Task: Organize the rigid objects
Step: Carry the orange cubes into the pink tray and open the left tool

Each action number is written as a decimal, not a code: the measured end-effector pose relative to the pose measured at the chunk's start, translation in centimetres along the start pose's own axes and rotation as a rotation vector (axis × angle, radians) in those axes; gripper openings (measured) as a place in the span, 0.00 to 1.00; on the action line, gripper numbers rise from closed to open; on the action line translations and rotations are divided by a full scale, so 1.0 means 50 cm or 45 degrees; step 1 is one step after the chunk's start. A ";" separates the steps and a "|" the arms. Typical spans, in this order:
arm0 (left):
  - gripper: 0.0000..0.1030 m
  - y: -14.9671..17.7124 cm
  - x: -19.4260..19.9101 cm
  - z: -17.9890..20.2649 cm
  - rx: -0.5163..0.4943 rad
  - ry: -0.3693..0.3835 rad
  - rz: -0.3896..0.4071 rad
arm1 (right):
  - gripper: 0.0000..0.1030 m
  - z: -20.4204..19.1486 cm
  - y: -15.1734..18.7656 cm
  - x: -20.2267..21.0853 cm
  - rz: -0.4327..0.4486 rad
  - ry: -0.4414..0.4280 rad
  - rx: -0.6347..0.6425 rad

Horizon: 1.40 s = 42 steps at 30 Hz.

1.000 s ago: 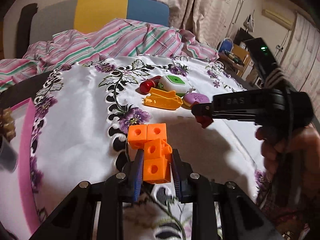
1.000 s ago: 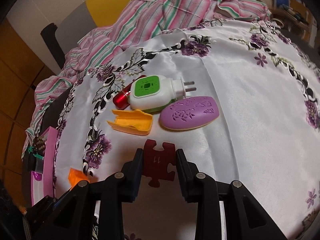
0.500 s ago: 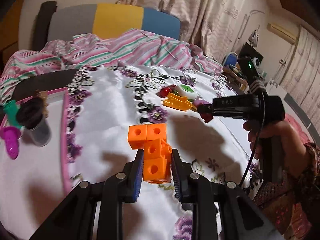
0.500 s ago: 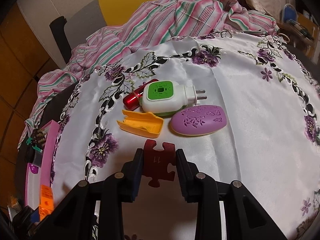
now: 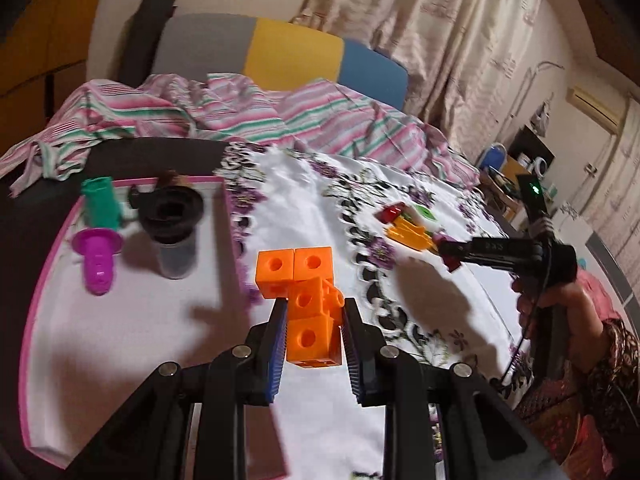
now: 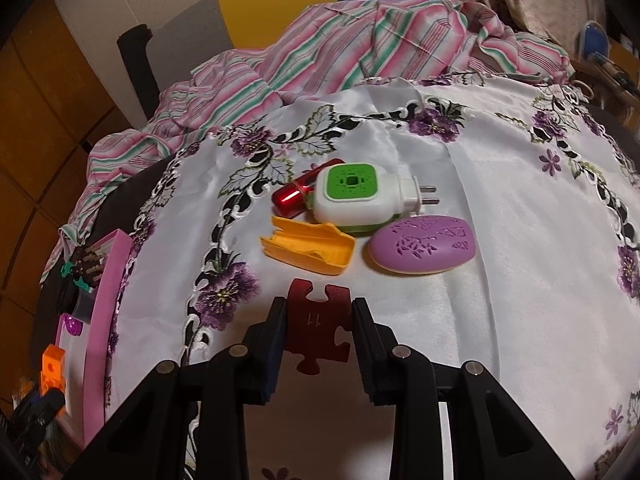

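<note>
1. Now left tongs point(image 5: 314, 330) are gripping an orange block cluster point(image 5: 306, 296) by its bottom cube, holding it above the edge of the pink-rimmed tray point(image 5: 40, 280).
2. Right tongs point(image 6: 320, 326) are clamping a dark red puzzle piece point(image 6: 318, 322); "11" is reading upside down on it.
3. Tray is carrying a magenta peg point(image 5: 98, 258), a green piece point(image 5: 102, 202) and a black cup point(image 5: 172, 224).
4. Lying near together on the floral cloth point(image 6: 480, 320): orange case point(image 6: 308, 250), purple oval point(image 6: 424, 244), green-white plug-in point(image 6: 356, 196), red cylinder point(image 6: 298, 196).
5. No other writing is legible.
</note>
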<state>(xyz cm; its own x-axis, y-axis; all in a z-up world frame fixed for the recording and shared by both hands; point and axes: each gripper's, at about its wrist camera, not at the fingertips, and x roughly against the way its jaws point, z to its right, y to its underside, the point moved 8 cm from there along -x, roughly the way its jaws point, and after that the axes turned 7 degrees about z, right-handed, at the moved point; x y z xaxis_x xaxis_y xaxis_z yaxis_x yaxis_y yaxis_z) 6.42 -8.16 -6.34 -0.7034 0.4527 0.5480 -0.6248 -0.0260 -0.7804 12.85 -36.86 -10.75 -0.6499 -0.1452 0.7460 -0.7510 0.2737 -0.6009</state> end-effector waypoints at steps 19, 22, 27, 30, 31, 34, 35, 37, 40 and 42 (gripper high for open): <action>0.25 -0.014 -0.054 -0.228 0.219 -0.229 -0.157 | 0.32 -0.139 0.011 0.040 0.123 -0.131 0.268; 0.25 -0.017 -0.080 -0.246 0.222 -0.252 -0.210 | 0.32 -0.147 0.012 0.045 0.131 -0.154 0.279; 0.24 -0.034 -0.100 -0.267 0.192 -0.293 -0.228 | 0.32 -0.151 0.012 0.045 0.136 -0.154 0.294; 0.24 -0.052 -0.105 -0.280 0.183 -0.322 -0.196 | 0.32 -0.156 0.014 0.044 0.134 -0.163 0.307; 0.24 -0.056 -0.107 -0.282 0.181 -0.322 -0.186 | 0.32 -0.159 0.014 0.043 0.136 -0.158 0.321; 0.30 -0.051 -0.114 -0.292 0.219 -0.315 -0.217 | 0.32 -0.165 0.018 0.042 0.132 -0.160 0.339; 0.31 -0.048 -0.113 -0.295 0.246 -0.306 -0.221 | 0.32 -0.167 0.018 0.044 0.137 -0.161 0.345; 0.37 -0.037 -0.103 -0.300 0.324 -0.275 -0.217 | 0.32 -0.169 0.017 0.046 0.143 -0.171 0.346; 0.38 -0.022 -0.080 -0.309 0.404 -0.281 -0.192 | 0.32 -0.171 0.018 0.048 0.148 -0.174 0.352; 0.38 -0.015 -0.064 -0.310 0.426 -0.279 -0.171 | 0.32 -0.172 0.018 0.048 0.147 -0.175 0.355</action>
<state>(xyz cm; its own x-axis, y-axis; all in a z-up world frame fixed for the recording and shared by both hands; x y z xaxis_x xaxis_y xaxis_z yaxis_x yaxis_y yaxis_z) 14.38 4.24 -12.16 -0.6412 0.2727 0.7172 -0.7659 -0.2841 -0.5768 11.61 -28.77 -7.02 -0.7280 -0.2609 0.6341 -0.6622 0.0280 -0.7488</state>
